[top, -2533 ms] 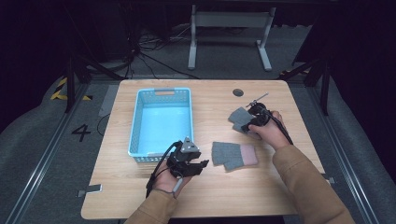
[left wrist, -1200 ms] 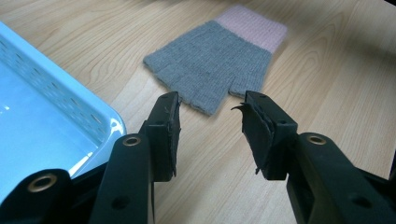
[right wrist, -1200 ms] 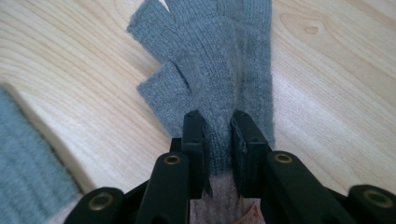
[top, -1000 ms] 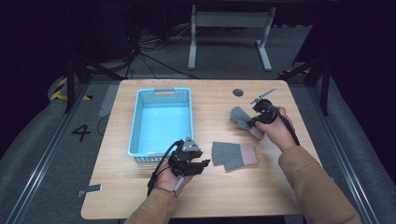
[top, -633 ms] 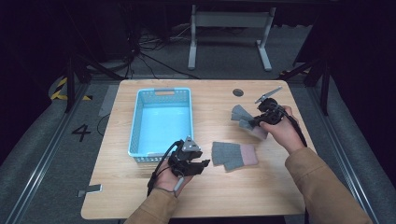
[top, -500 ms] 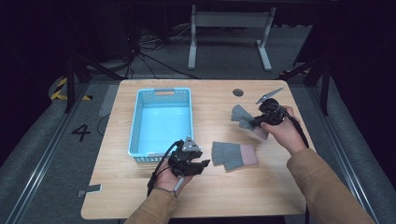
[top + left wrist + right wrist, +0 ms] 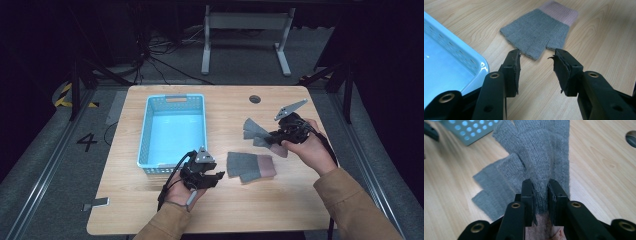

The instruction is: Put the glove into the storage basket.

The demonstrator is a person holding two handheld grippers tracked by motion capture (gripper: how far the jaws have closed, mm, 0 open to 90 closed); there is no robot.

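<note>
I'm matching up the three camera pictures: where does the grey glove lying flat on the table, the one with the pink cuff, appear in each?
High view: the flat grey glove lies at centre, right of the left hand-held gripper.
Left gripper view: at the top centre, just beyond the open jaws.
Right gripper view: I can't place it for sure; the gripped glove is another one.
Shared landmark: the blue basket.

A lab-like recording space: wooden table [image 7: 220, 210] on grey carpet, loose floor cables [image 7: 165, 60], hazard tape [image 7: 64, 97].

basket [image 7: 172, 131] left of gloves [image 7: 250, 166]
</note>
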